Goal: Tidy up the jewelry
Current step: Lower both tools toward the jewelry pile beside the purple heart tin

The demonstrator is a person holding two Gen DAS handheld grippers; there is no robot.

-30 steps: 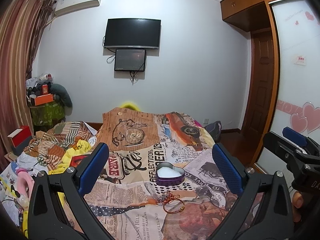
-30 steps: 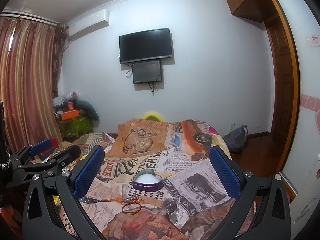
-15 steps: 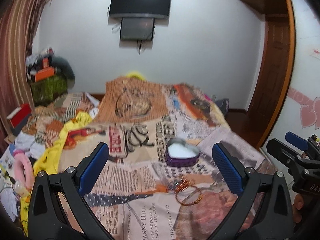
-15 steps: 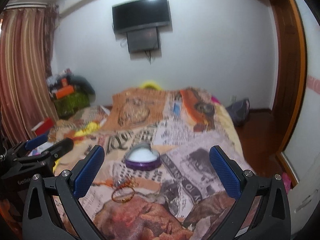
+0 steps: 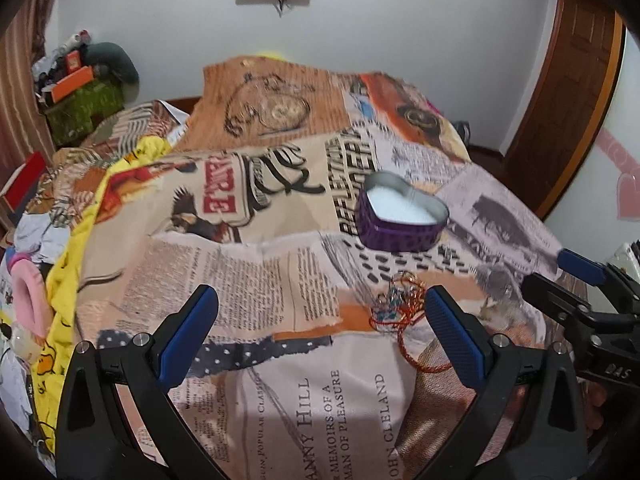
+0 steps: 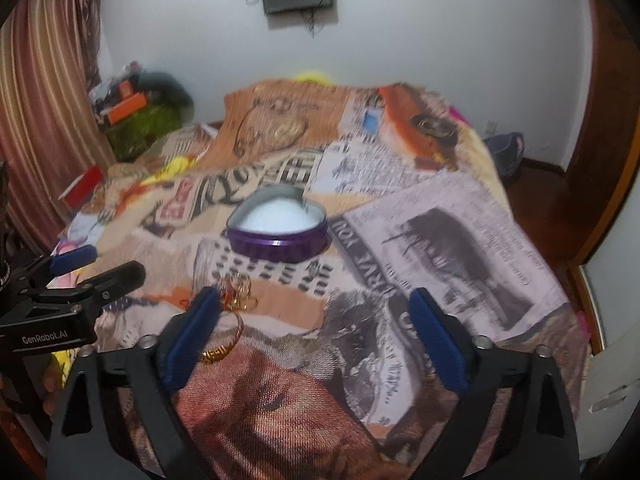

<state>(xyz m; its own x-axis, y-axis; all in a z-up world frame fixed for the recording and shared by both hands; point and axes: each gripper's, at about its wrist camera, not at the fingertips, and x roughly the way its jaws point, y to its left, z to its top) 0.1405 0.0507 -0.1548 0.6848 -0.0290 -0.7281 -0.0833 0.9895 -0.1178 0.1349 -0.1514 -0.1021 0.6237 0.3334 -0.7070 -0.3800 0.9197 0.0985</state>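
Grippers, two, with black arms and blue pads, hang over a bedspread printed with newspaper collage. The left gripper stands wide open, holding nothing. The right gripper is closing, with only cloth between its jaws. One purple heart-shaped tin with white lining lies on the bedspread. One tangle of orange wire bracelets lies just in front of that tin.
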